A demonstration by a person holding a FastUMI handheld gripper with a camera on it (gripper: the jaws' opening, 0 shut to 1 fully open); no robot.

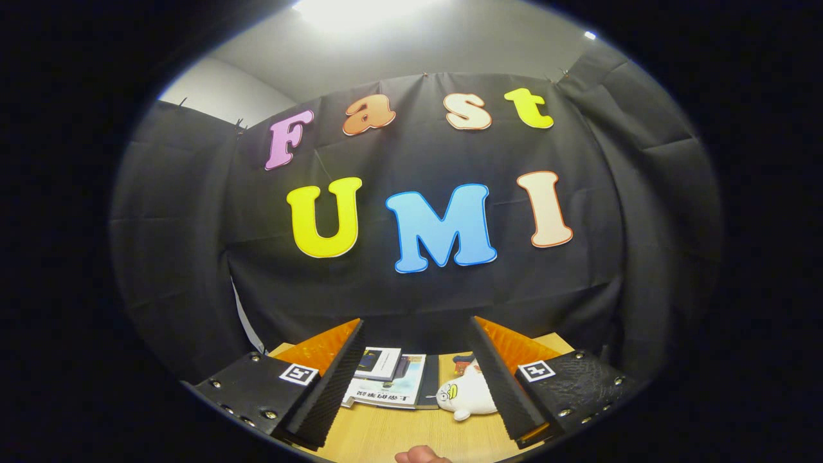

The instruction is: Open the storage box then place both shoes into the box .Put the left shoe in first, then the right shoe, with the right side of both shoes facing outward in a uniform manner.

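My gripper is held high above a wooden table and looks toward the booth's back wall. Its two fingers stand wide apart, open, with nothing between them. Between and beyond the fingers lie a few books flat on the table, and a white plush duck rests beside the right finger.
A small dark and red object sits just behind the plush duck. A fingertip of a person's hand pokes in at the table's near edge. Black cloth walls close the table on the far side and both flanks.
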